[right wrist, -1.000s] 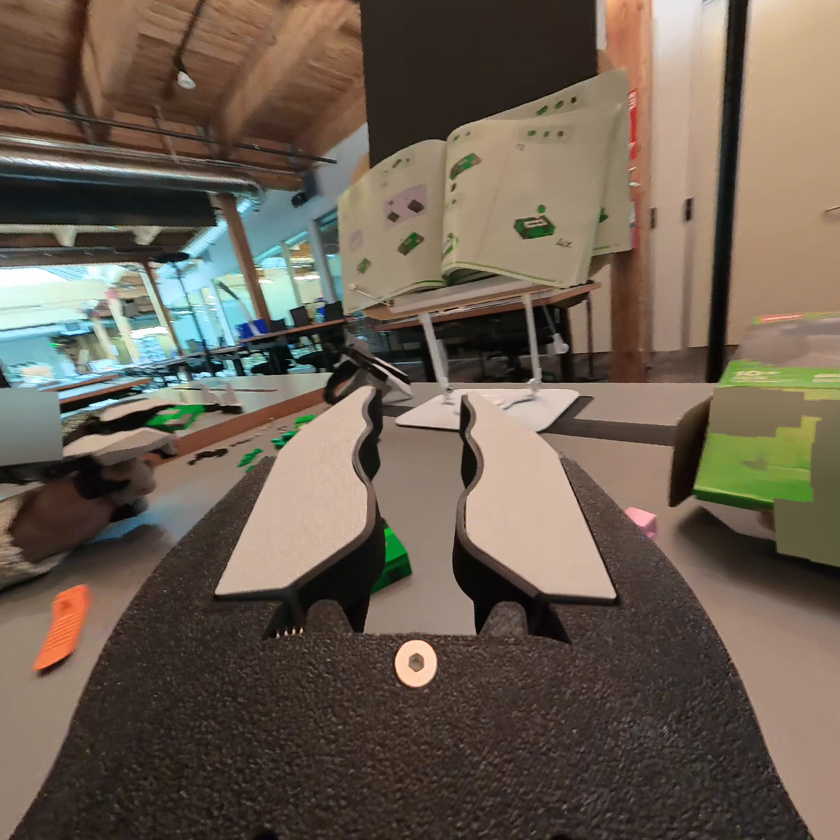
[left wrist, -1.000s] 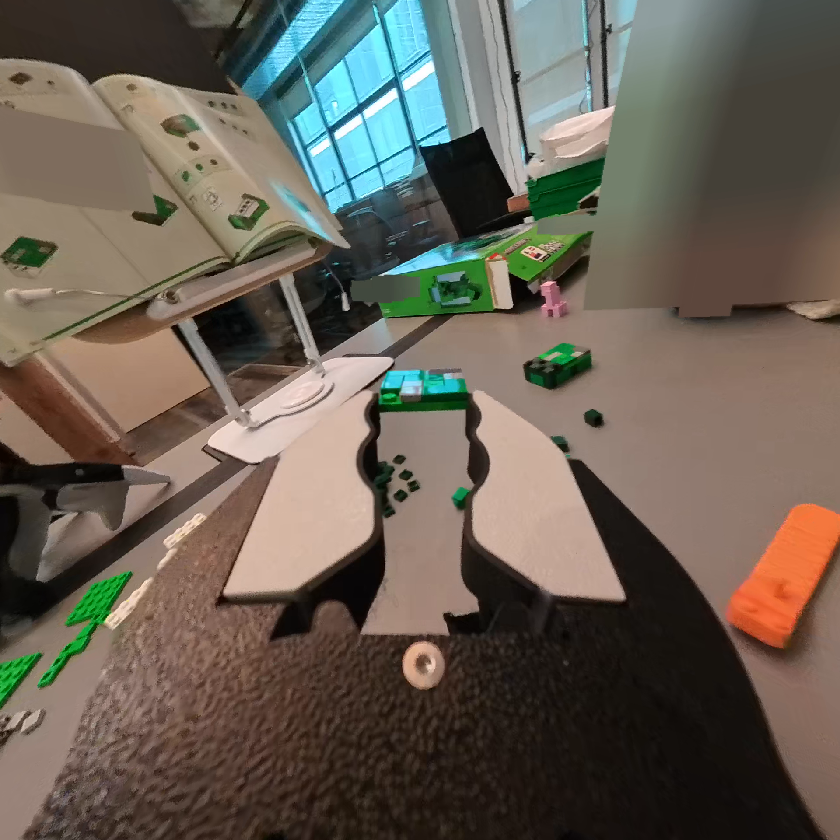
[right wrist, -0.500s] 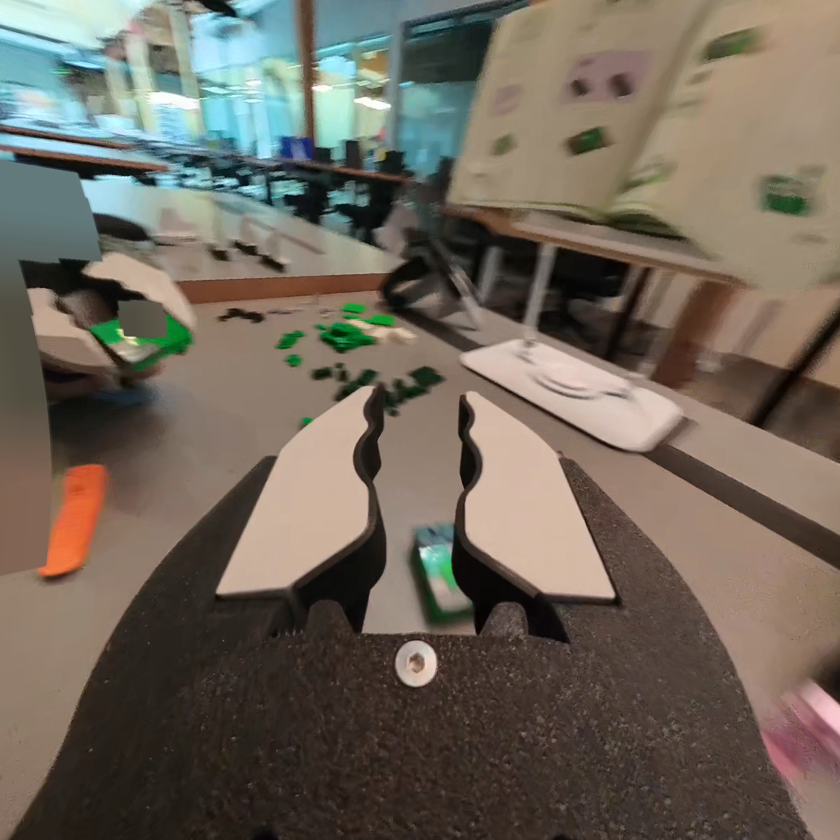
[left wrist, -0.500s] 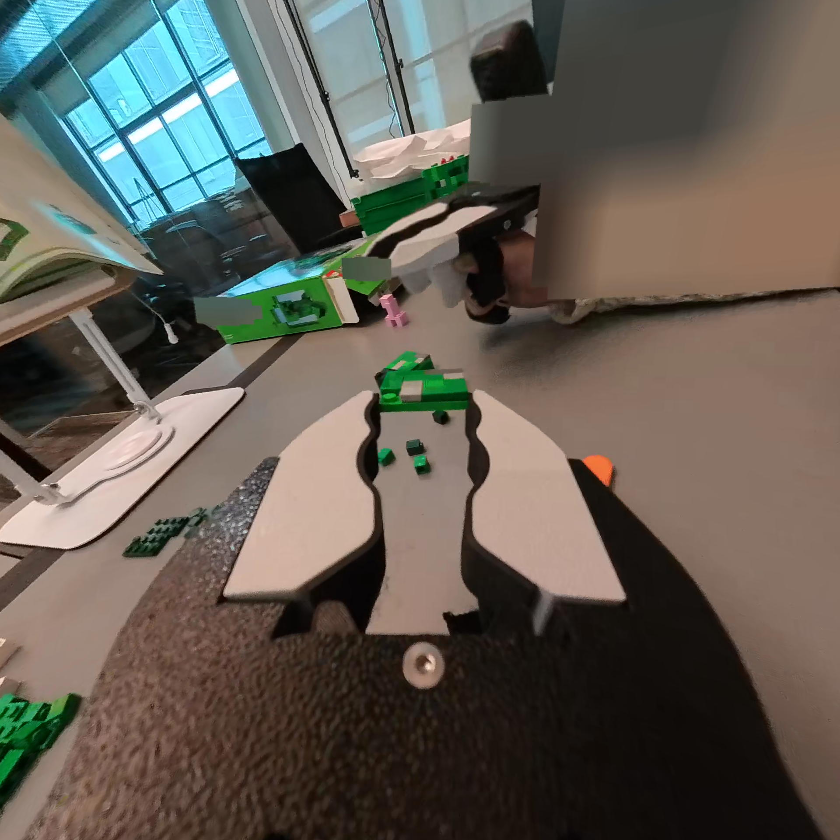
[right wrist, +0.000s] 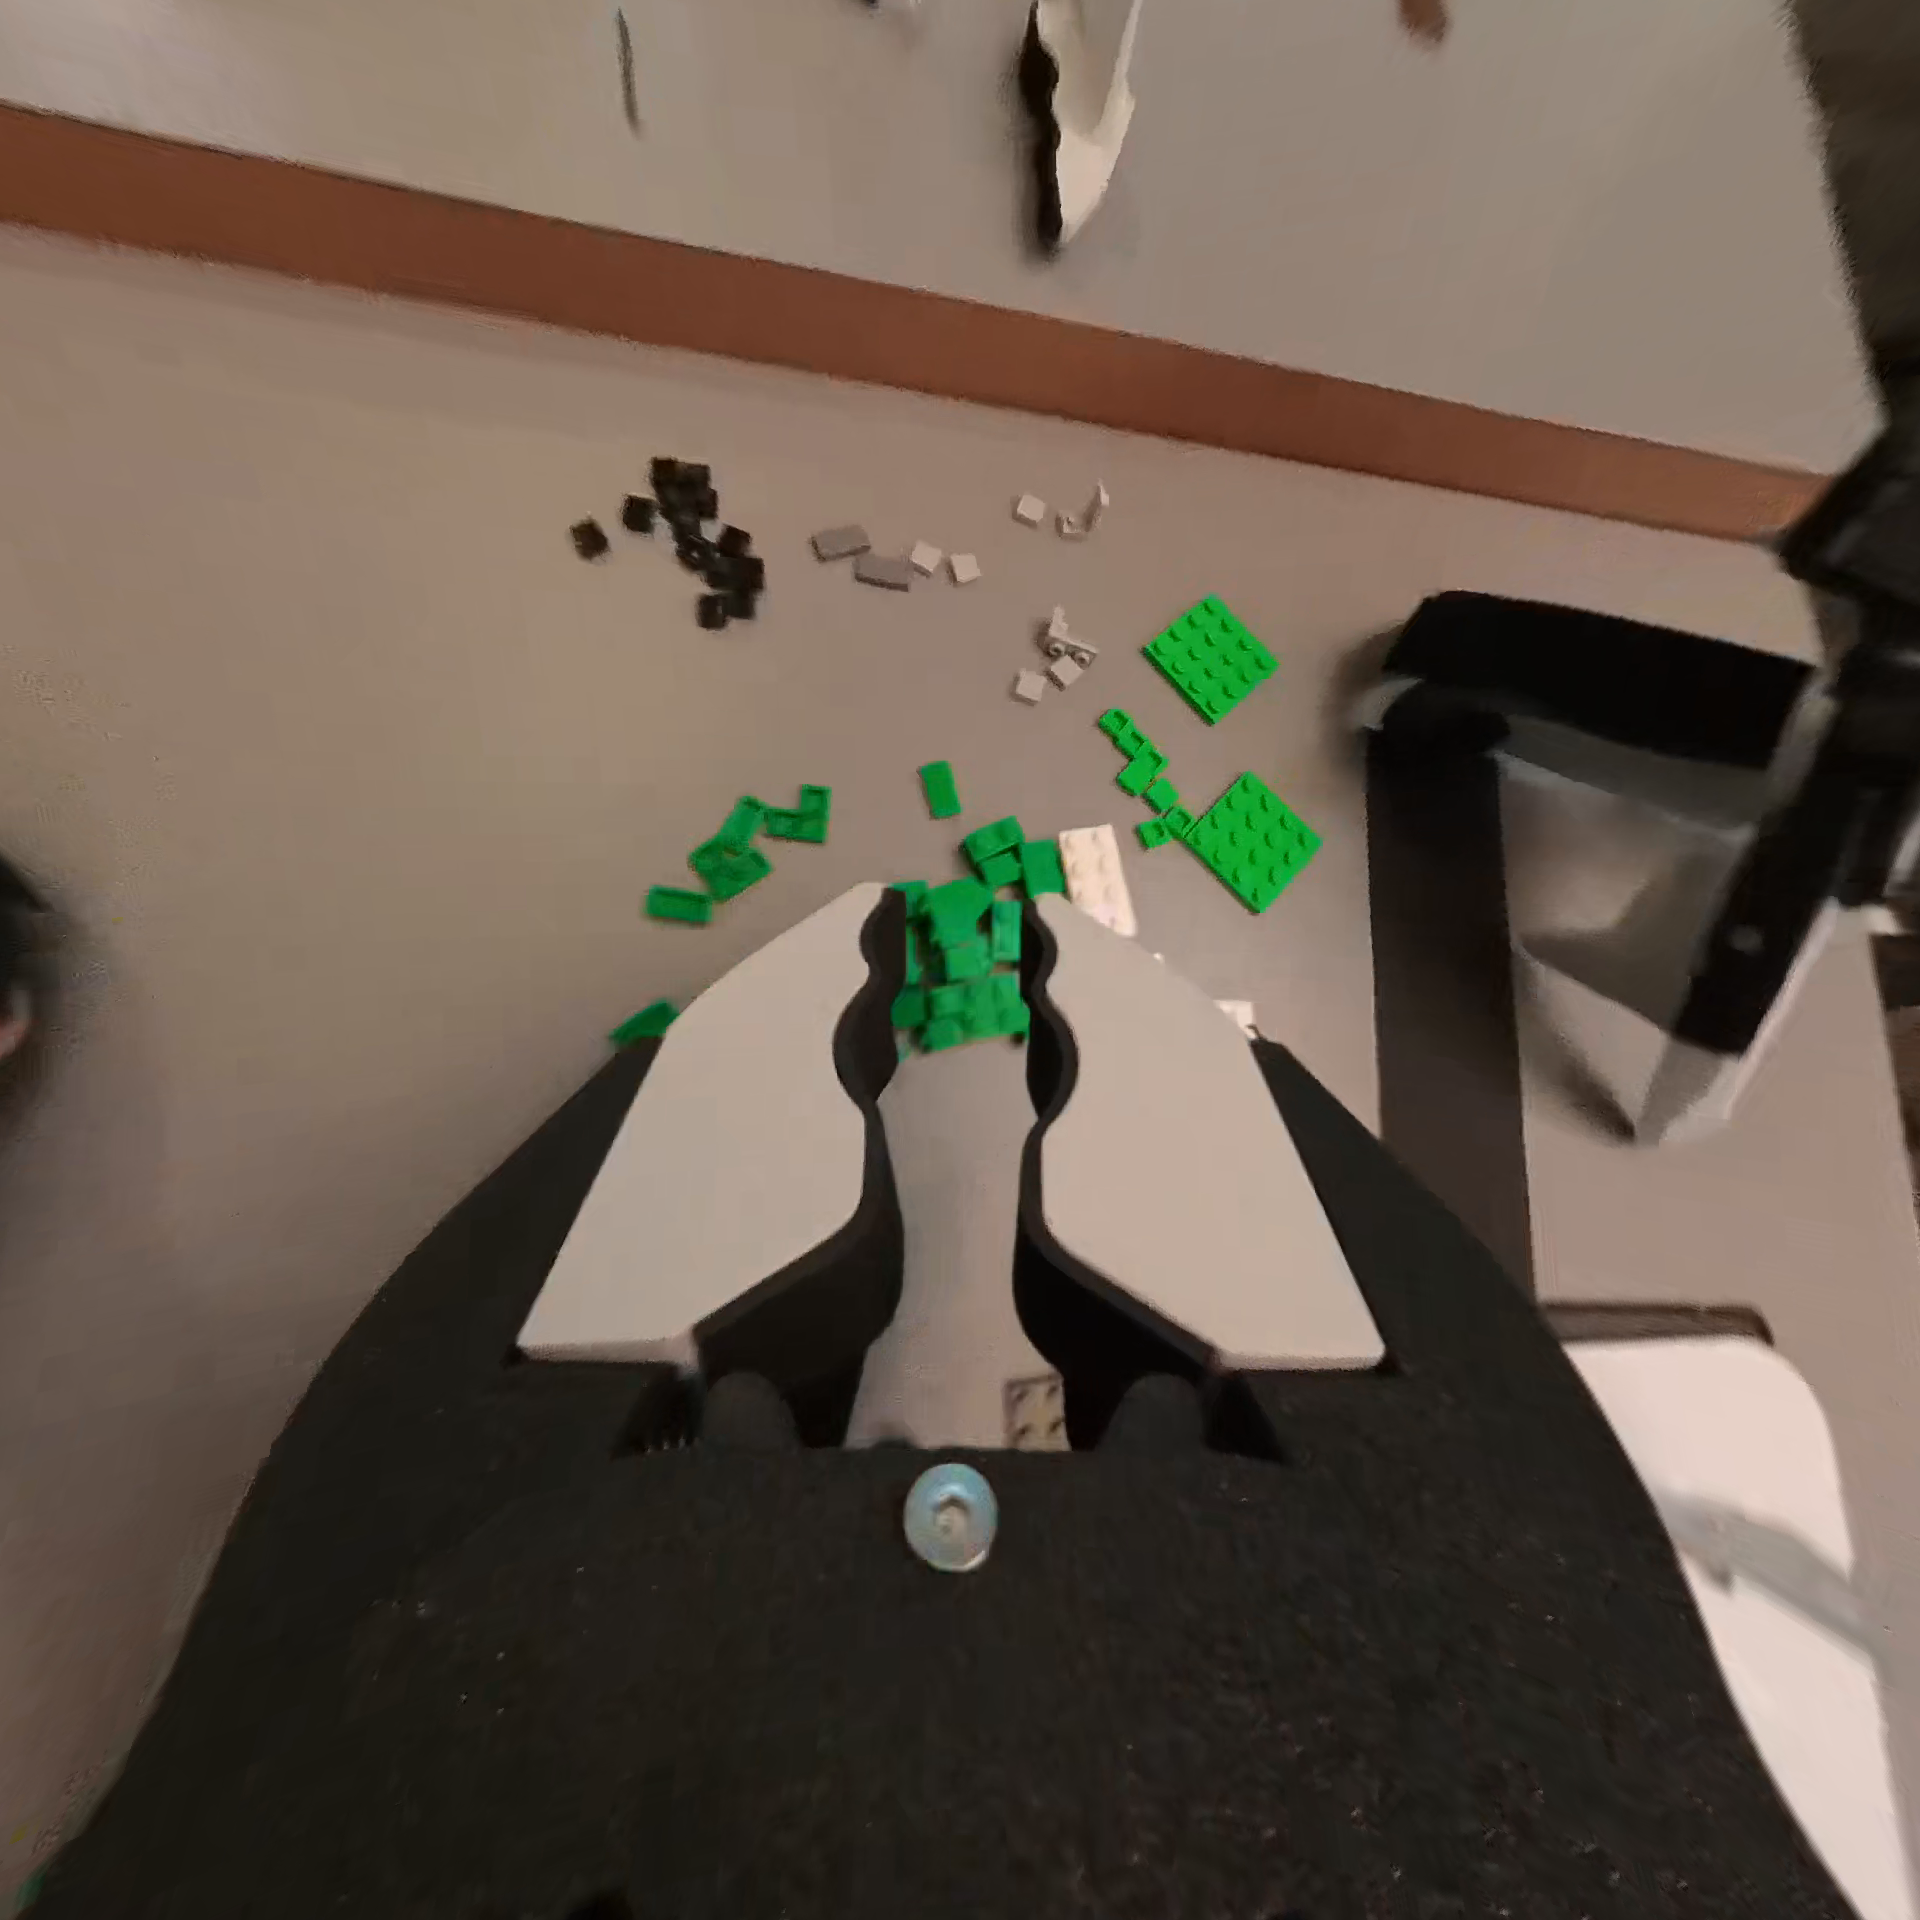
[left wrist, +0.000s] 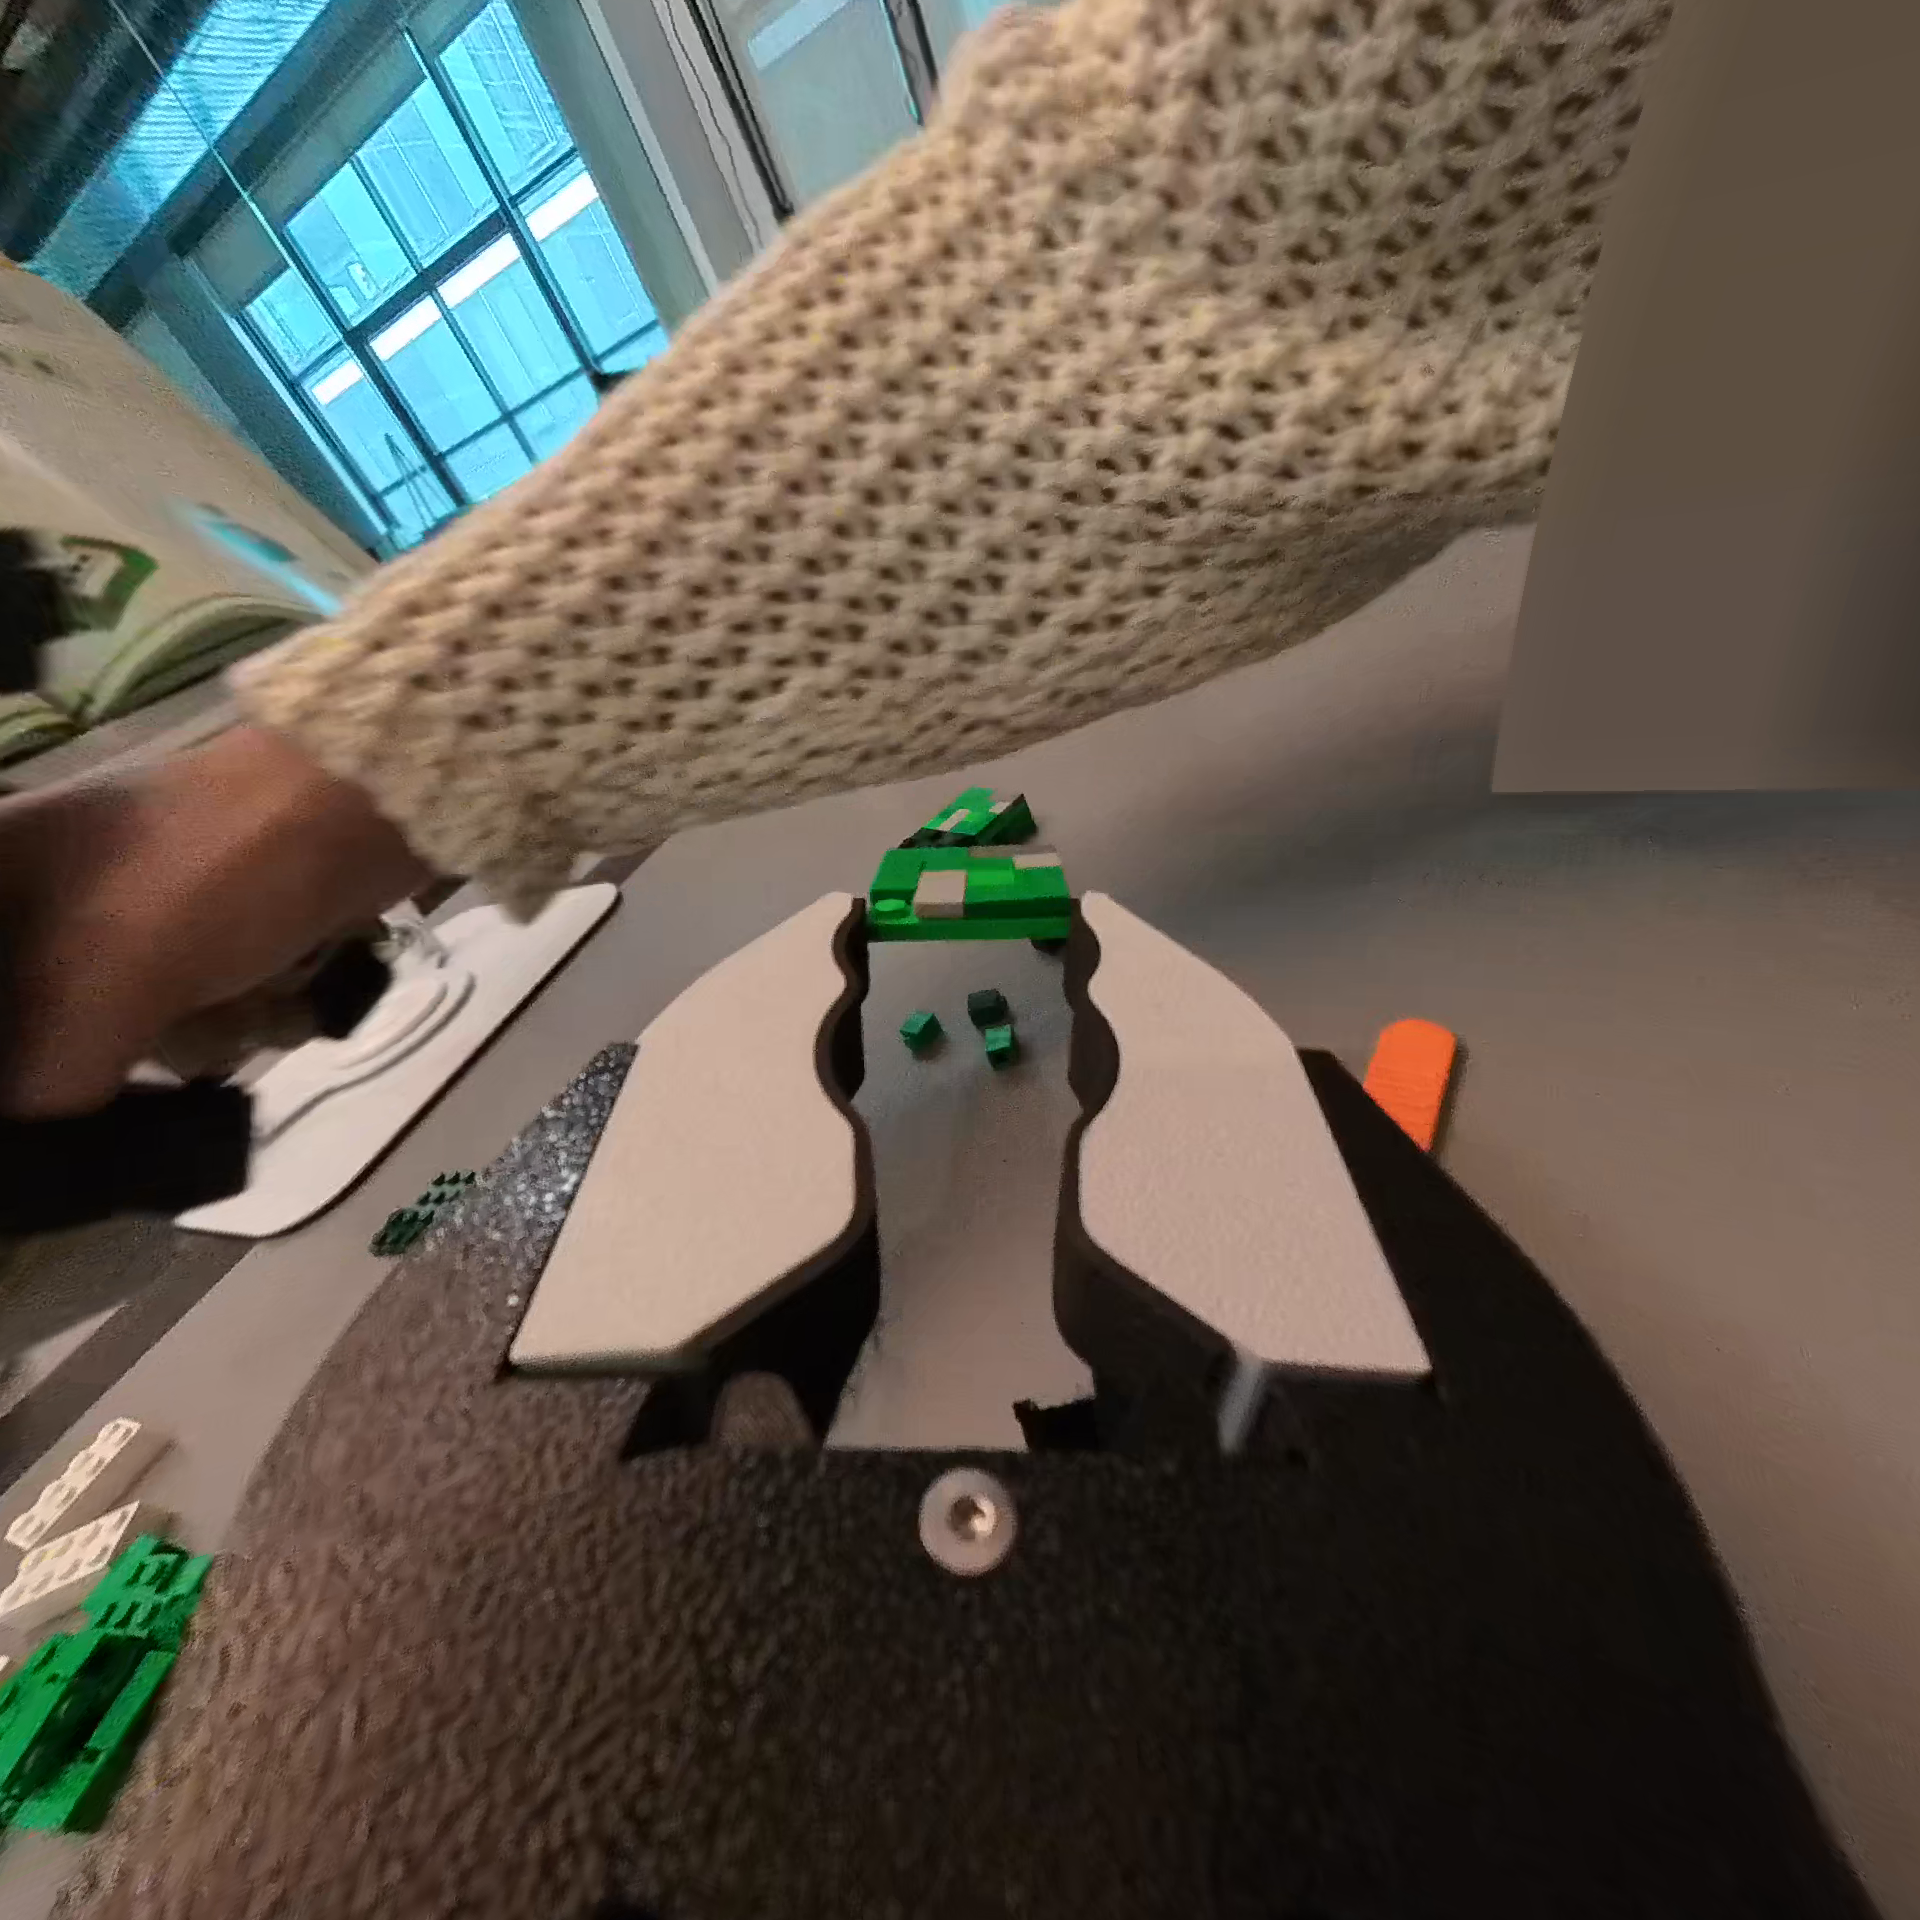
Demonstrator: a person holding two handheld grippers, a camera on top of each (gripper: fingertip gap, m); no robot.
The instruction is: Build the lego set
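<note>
Left tool [left wrist: 966, 920]: jaws held part-way apart, clamped at the tips on a green plate assembly [left wrist: 971, 896] with one grey tile and a white tile on top. Assembly is up off the grey tabletop [left wrist: 1558, 1039], gripped by its two short edges. Below and between the fingers, three small green studs [left wrist: 961, 1023] lie loose on the tabletop. Just beyond the assembly, a second small green and dark build [left wrist: 977, 816] sits on the surface. Orange brick separator [left wrist: 1411, 1075] lies to the right, near the tool body. Dark green plates [left wrist: 421, 1216] to the left, beside the white base of the book stand [left wrist: 416, 1049]. Loose white and bright green plates [left wrist: 83, 1621] at lower left edge.

A cream knit sleeve [left wrist: 987, 468] crosses the upper left wrist view, with a hand [left wrist: 156, 883] at left, blurred.

Right tool [right wrist: 961, 914]: jaws apart with a moderate gap, nothing between them. It points steeply down at the tabletop, tips over a heap of bright green small plates [right wrist: 961, 966]. More green pieces [right wrist: 743, 847] scattered left of the heap. Two square green plates [right wrist: 1210, 657] and [right wrist: 1252, 842] lie to the right, well apart from the tips; a white plate [right wrist: 1096, 868] sits just beside the right finger. Farther off: a cluster of black pieces [right wrist: 691, 540] and some grey tiles [right wrist: 894, 556]. Right wrist view is motion-blurred at its edges.
</note>
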